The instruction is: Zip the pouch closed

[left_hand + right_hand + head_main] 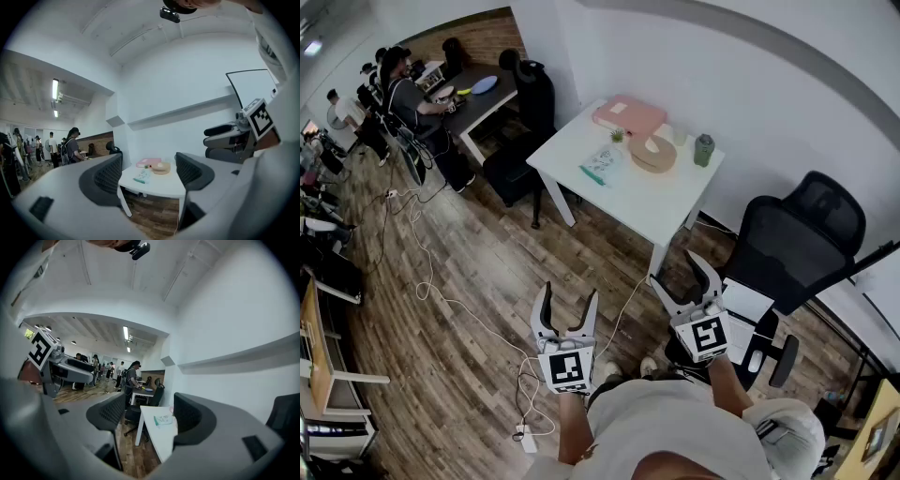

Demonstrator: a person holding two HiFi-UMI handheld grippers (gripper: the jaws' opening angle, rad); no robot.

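The pouch (602, 166) lies on the white table (649, 202), well apart from the left gripper (570, 294) and the right gripper (678, 270), both with jaws apart and empty.

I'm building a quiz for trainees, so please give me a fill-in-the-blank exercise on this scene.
1. The table that bears the pink pouch is ___ in colour.
2. The left gripper and the right gripper both have their jaws ___, with nothing between them.
3. The office chair beside the table is ___.
Missing words: white; open; black.
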